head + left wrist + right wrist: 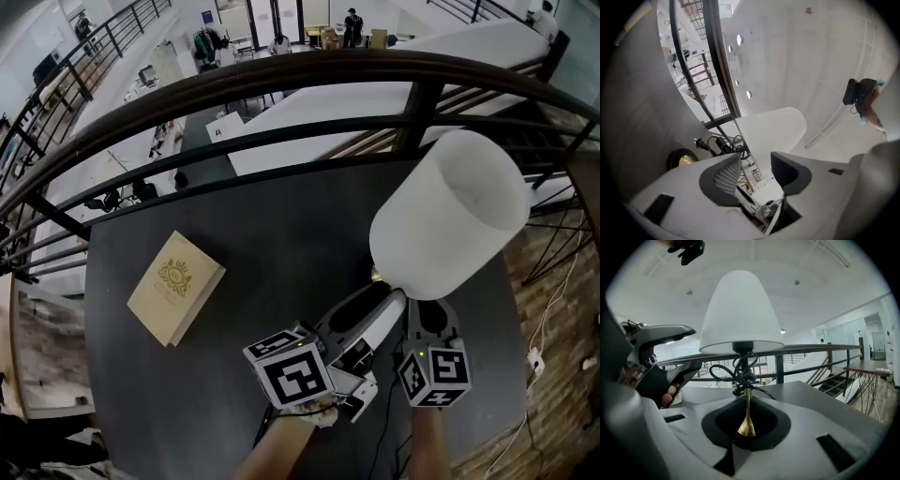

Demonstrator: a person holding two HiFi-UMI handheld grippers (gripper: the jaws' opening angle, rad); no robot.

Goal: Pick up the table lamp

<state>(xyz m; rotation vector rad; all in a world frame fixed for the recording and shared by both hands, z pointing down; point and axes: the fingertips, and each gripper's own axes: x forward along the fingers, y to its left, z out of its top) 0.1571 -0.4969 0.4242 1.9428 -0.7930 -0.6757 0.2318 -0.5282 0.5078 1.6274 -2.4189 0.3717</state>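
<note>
We see right claw (746, 430) clamped on lamp (740, 310) at its brass stem; left claw (756, 172) wide open, empty.

You've got a dark round table (281, 244) beside the railing (234, 89). A tan book (175, 286) lies flat on its left side.

- We see a dark round bench (281, 234).
- A tan book (175, 287) with a gold crest on its cover lies flat on the bench's left part.
- A dark curved railing (281, 80) runs just behind the bench.
- Beyond it we look down on a lower floor, with people (352, 25) far off.
- A white cable (535, 360) trails over the wooden floor (562, 403) at the right.
</note>
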